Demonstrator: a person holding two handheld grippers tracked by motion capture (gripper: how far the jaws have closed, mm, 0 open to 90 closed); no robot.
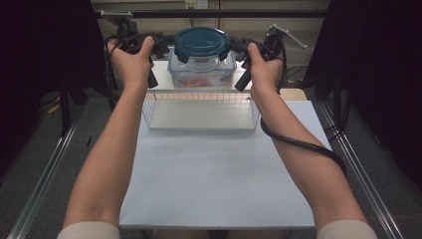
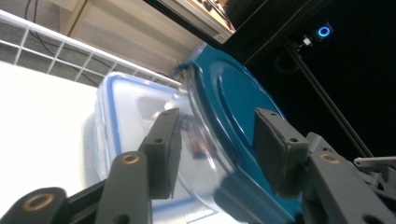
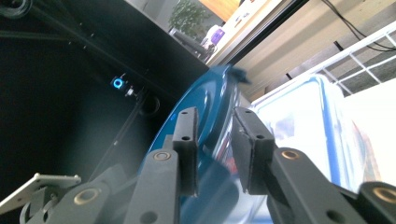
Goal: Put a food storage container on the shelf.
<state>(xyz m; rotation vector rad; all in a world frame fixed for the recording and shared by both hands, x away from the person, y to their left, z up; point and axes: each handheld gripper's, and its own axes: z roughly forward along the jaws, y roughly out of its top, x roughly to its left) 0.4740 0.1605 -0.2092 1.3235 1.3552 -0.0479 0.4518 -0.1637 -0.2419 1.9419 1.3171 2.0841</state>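
Left claw [image 1: 166,44] at nine o'clock of teal lid [image 1: 201,42], jaws apart straddling its rim, right claw [image 1: 238,49] at three o'clock clamping the rim, clear container [image 1: 201,69] beneath on counter [image 1: 214,169]

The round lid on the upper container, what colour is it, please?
Dark teal round lid, clearest in the high view.

Things around the white table

A wire basket [image 1: 199,112] sits at the far end of the white table [image 1: 214,169]. Shiny metal rails [image 1: 42,177] run beside the table on both sides. Dark curtains [image 1: 383,74] hang beside the table too.
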